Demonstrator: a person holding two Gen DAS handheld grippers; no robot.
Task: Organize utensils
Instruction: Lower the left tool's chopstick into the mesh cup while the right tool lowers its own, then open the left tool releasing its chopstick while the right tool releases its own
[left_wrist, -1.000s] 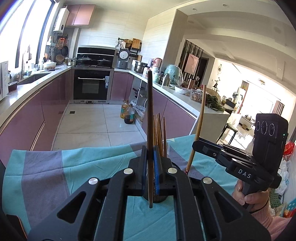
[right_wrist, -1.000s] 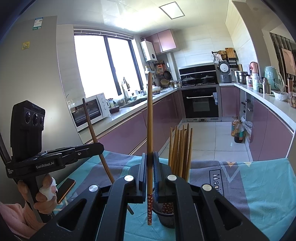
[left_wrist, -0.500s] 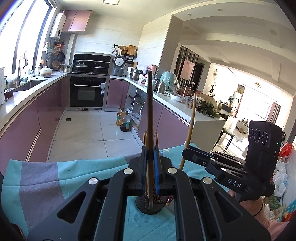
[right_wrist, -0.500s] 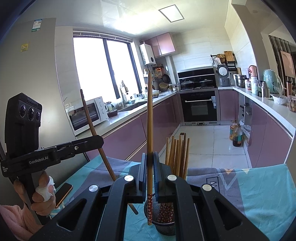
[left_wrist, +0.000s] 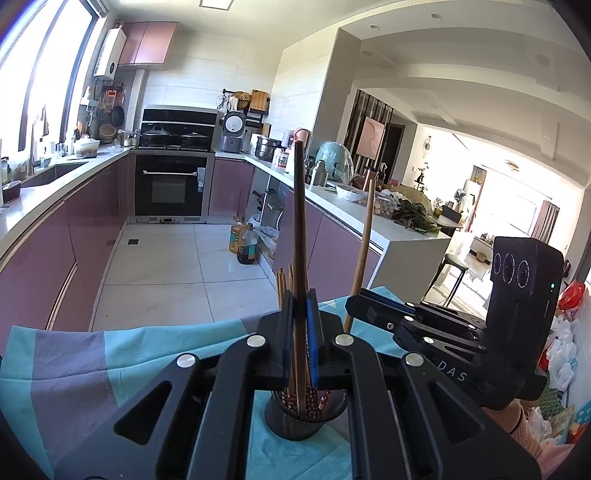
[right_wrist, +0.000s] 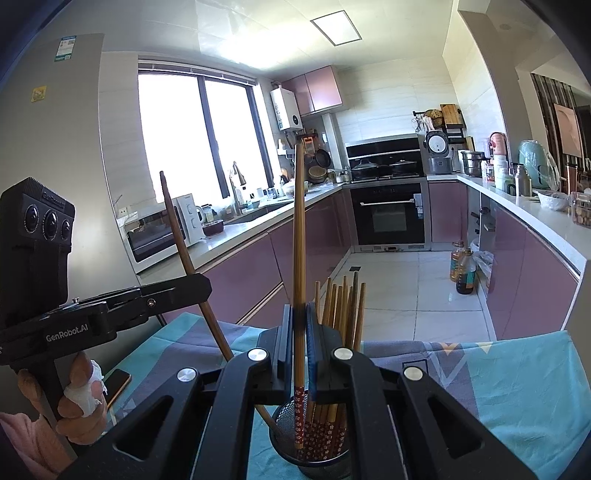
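**Both grippers clamped on chopsticks over the mesh holder**

A teal and grey tablecloth is being used as the work surface; white lettering is printed on it beside the right gripper's body but is being hidden too much to be read. A fridge is being seen at the left of the right wrist view, with a blue-green label and a yellow sticker on its door, both too small to be read.

The left gripper is being carried in a hand with white wrapping on one finger; "GenRobot.AI" is printed on its side. Its jaws are being kept narrow on a dark chopstick, which is being held tilted, its lower end reaching the rim of the holder.

The right gripper is marked "DAS" on its body, as seen from the left wrist view. Its jaws are being kept narrow on a light chopstick, held nearly upright, its red flower-patterned end being lowered inside the holder.

The black mesh holder is standing on the cloth just below both grippers, with a bundle of chopsticks upright in it.

A phone is lying on the cloth near the hand.
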